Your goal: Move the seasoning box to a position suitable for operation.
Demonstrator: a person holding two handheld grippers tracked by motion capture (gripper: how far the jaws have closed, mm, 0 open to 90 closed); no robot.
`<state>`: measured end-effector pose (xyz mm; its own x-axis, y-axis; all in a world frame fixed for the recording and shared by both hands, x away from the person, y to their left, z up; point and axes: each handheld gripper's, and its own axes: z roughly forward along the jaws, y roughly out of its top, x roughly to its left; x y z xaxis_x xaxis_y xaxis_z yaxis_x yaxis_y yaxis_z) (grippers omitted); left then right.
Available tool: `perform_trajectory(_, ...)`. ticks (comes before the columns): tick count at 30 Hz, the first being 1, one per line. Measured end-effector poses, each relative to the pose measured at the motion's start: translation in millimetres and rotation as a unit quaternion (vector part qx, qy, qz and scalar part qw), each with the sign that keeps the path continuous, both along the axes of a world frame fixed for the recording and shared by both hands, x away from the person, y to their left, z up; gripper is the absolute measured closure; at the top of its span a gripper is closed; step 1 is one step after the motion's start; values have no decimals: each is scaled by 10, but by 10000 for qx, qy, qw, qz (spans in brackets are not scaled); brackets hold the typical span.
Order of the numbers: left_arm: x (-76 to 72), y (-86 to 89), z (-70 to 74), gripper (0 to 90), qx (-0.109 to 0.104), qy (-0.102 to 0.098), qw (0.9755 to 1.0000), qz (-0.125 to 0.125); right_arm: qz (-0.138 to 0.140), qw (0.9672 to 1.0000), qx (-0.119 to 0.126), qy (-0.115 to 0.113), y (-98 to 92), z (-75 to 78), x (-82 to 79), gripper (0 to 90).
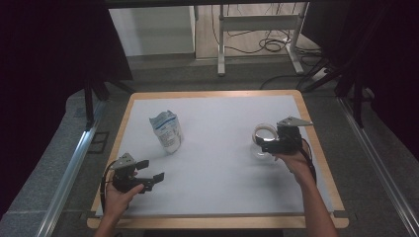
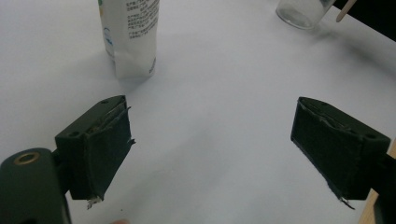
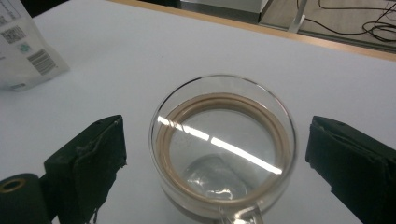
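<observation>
Right claw (image 3: 212,154) is wide open with the glass cup (image 3: 223,148) sitting between its jaws, not gripped yet, left claw (image 2: 210,149) hangs wide over bare bench (image 1: 222,163), pouch (image 1: 167,131) ahead of it untouched, so basically everything's left.

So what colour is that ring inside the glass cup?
Tan, the ring in the cup; right gripper view.
</observation>
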<state>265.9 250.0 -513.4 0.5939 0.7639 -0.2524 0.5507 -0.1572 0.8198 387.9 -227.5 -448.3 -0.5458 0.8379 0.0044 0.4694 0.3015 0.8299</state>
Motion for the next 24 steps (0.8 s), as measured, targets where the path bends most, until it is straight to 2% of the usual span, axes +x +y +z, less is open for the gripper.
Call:
perform_trajectory(4,11,1,-9,126,15,17,10000,-1,-55,9998,-196,66,74,-63,85,50)
perform_trajectory(8,0,6,-1,127,-9,4,10000,11,-93,9996,-190,206,58,-120,164,42)
perform_trajectory(11,-7,5,2,126,-14,-7,10000,8,-93,9990,-118,410,57,-197,247,34)
perform_trajectory(19,-15,-5,4,127,6,-11,10000,-6,-41,9979,-196,620,94,-340,313,51)
perform_trajectory(24,-16,-8,2,126,16,-17,10000,-9,43,9984,-146,552,92,-348,296,97)
